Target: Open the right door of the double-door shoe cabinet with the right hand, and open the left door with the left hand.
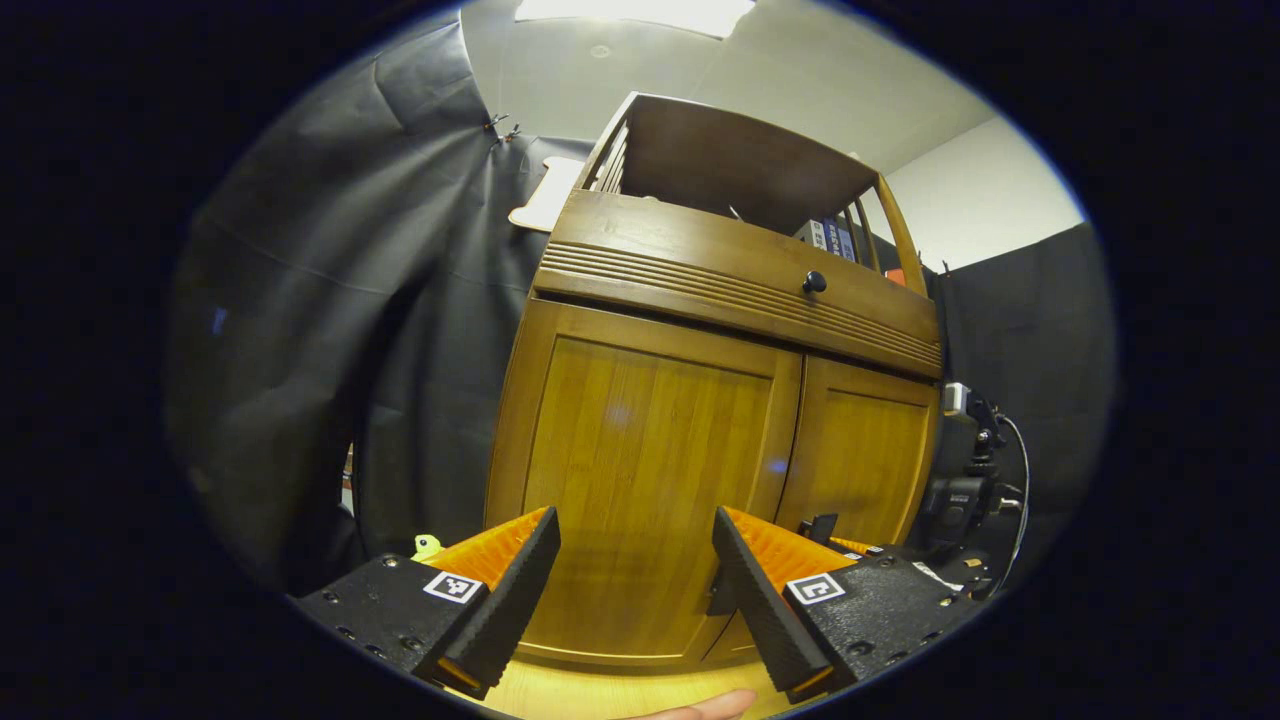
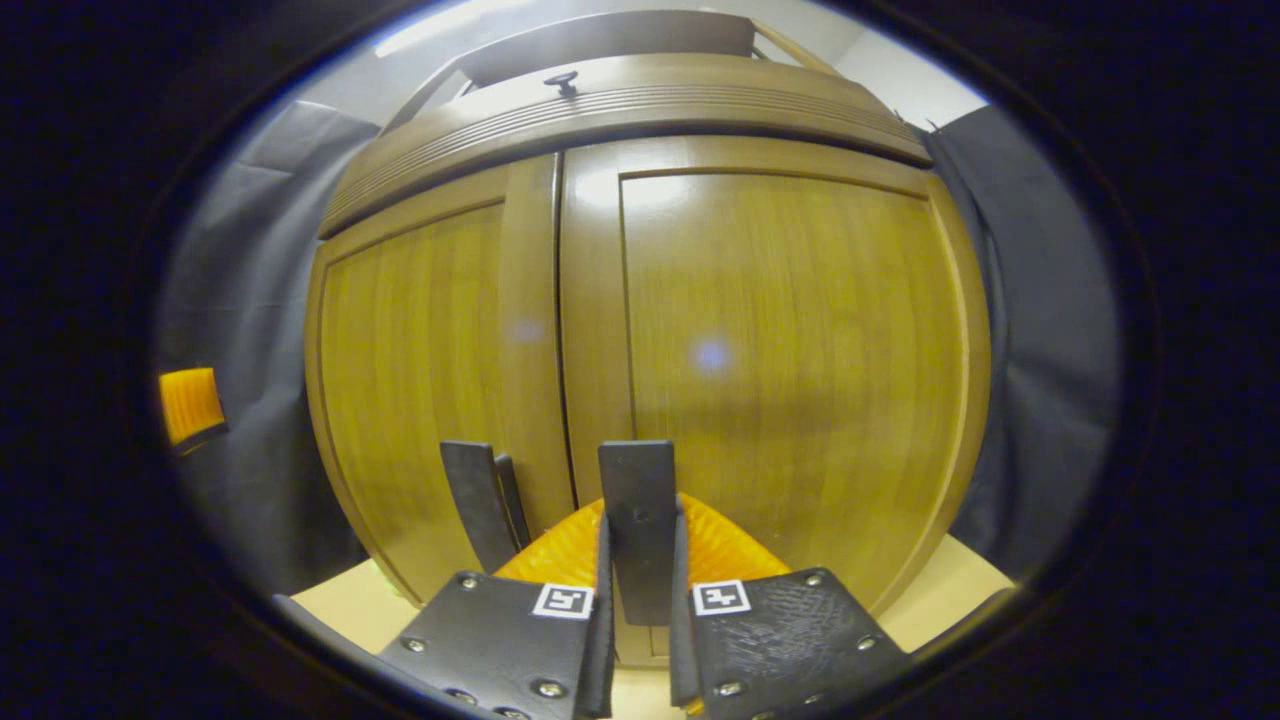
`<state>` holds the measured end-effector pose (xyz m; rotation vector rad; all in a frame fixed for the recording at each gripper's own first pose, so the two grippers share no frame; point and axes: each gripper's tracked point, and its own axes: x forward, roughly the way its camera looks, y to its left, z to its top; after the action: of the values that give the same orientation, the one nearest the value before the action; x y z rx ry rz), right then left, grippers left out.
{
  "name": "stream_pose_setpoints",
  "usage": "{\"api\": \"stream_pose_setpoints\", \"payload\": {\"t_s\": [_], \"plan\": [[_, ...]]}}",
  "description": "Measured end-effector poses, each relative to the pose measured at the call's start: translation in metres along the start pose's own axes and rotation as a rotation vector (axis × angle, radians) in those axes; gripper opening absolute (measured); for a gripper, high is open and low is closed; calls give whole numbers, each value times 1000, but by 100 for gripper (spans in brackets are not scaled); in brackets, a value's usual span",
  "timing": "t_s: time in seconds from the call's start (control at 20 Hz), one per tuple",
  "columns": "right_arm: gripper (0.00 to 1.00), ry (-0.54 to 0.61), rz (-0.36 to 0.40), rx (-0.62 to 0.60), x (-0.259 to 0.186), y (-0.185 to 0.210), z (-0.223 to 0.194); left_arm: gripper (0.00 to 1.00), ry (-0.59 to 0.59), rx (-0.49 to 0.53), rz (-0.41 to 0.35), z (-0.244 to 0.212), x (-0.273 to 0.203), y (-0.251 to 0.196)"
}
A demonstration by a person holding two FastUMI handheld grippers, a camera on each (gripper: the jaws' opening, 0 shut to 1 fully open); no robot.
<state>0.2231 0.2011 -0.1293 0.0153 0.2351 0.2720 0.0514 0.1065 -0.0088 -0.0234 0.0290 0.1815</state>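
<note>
The wooden shoe cabinet stands right in front, both doors shut against each other. In the right gripper view my right gripper is shut on the flat black handle of the right door. The left door carries its own black handle, which nothing touches. My left gripper is open a short way in front of the left door, with nothing between its fingers. Its orange finger shows far left in the right gripper view. The right gripper sits low at the right door.
Above the doors is a drawer with a black knob, and an open shelf with books. Black cloth hangs on both sides. A small yellow-green object lies low on the left. A fingertip shows over the pale floor.
</note>
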Motion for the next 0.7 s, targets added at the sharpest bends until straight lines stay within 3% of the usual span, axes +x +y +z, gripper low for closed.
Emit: {"api": "stream_pose_setpoints", "payload": {"t_s": [0.3,0.7], "plan": [[22,1,100,5,-19,1,12,94,3,0,-6,-1,0,-2],[22,22,147,6,-82,-21,10,94,42,10,-15,-13,3,-11]]}}
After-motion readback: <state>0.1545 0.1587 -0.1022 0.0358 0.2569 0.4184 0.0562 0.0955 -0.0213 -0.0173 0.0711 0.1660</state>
